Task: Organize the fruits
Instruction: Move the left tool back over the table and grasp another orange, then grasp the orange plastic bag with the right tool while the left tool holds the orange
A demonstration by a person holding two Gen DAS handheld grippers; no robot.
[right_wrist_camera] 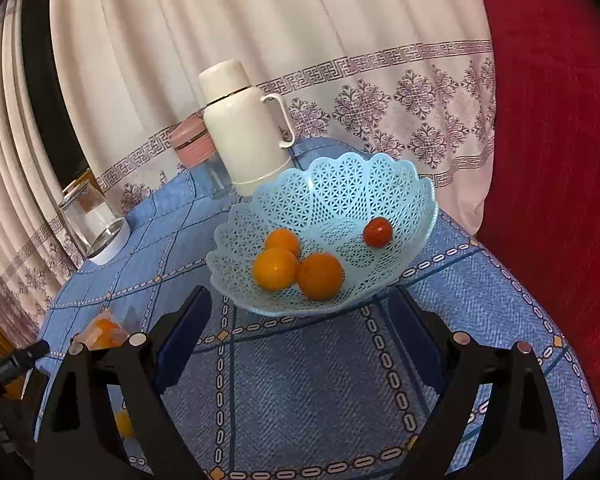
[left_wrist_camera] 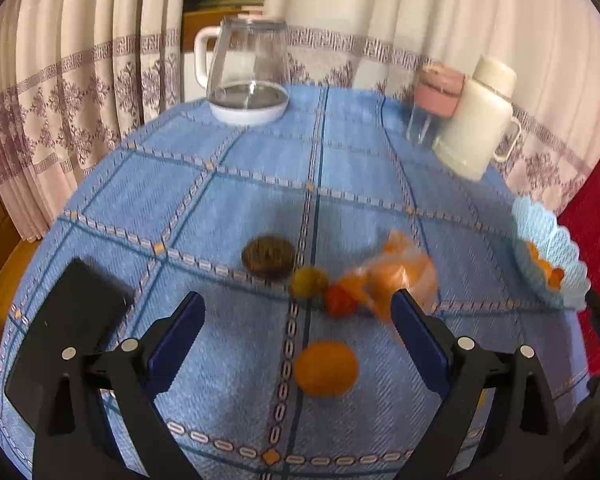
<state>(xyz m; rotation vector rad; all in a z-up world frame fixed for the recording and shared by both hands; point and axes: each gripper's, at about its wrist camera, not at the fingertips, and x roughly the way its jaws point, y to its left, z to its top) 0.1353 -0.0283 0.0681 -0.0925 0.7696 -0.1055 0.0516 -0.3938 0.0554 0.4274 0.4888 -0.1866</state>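
**Four fruits in the basket, more loose on the cloth**

Already the pale blue lattice basket (right_wrist_camera: 400,200) holds three oranges (right_wrist_camera: 320,275) and one small red fruit (right_wrist_camera: 377,231), near the table's edge beside the white thermos (right_wrist_camera: 246,128). The right gripper (right_wrist_camera: 300,336) hovers just before the basket, jaws wide apart and empty.

Across the blue checked tablecloth (left_wrist_camera: 240,168), the left gripper (left_wrist_camera: 296,336) also stands open with nothing clamped. A loose orange (left_wrist_camera: 326,368) lies on the cloth between its fingers (not touched by either). Just beyond sit a green fruit (left_wrist_camera: 309,282), a red one (left_wrist_camera: 340,300), a brown kiwi (left_wrist_camera: 269,256) and a blurred clear bag of orange fruit (left_wrist_camera: 392,276). A glass kettle (left_wrist_camera: 248,80) stands at the far side.
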